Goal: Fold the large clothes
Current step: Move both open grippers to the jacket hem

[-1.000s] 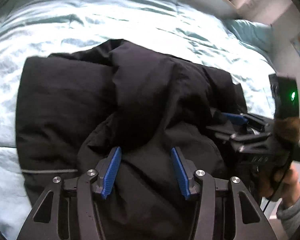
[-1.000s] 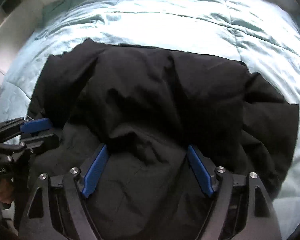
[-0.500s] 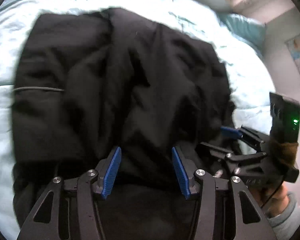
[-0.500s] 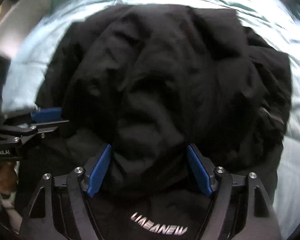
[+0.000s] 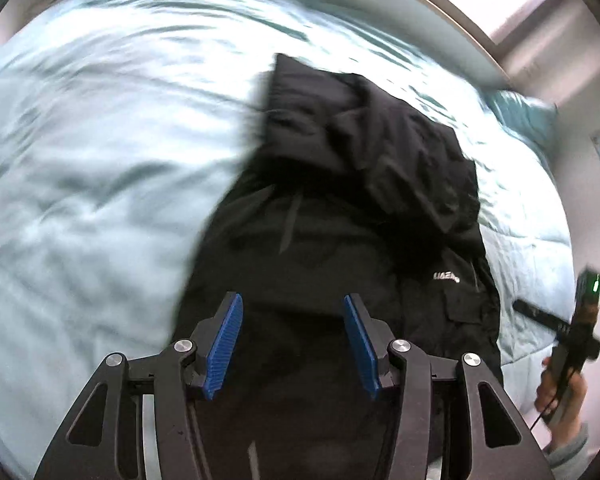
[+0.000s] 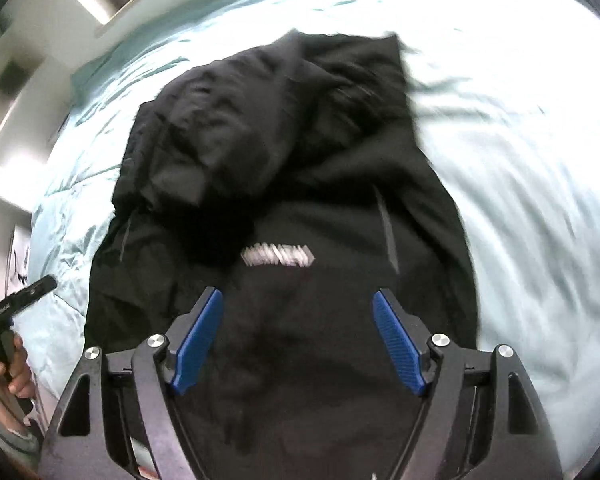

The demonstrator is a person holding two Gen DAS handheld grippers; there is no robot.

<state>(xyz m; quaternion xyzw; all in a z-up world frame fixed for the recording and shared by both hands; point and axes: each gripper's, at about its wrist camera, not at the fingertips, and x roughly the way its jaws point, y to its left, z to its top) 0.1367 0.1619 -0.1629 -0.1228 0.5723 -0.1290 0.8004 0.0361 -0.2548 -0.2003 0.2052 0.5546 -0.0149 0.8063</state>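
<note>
Your black jacket [image 5: 340, 240] lies in a bulky, part-folded heap on the pale blue bed [image 5: 100, 160], with a rumpled wad of fabric piled over its far end and the white chest lettering [image 6: 278, 256] facing up. Your left gripper [image 5: 292, 344] hangs over the near end with its blue fingers [image 5: 224, 344] spread wide and nothing between them; your right gripper [image 6: 298, 346] is the same story, fingers [image 6: 396, 344] well apart, empty, hovering above the cloth just below that lettering. Looks to me like you're between grabs, sizing up the next fold. To do it well, take the near hem at both corners at once, bite a good thick pinch because this padded cloth will likely slip out of a shallow grip, and carry it over level so the far pile doesn't slide off. Flatten that wad first if you can. Now, what you can't see: both views are smeared with motion, so the edges of the jacket are soft and the lettering is unreadable in the right view. The near hem runs under the grippers and off the bottom of both frames, and I can't tell where the sleeves or hood sit inside that heap. At the frame edges you only catch a sliver of the other hand [image 6: 4, 376] on its handle.
</note>
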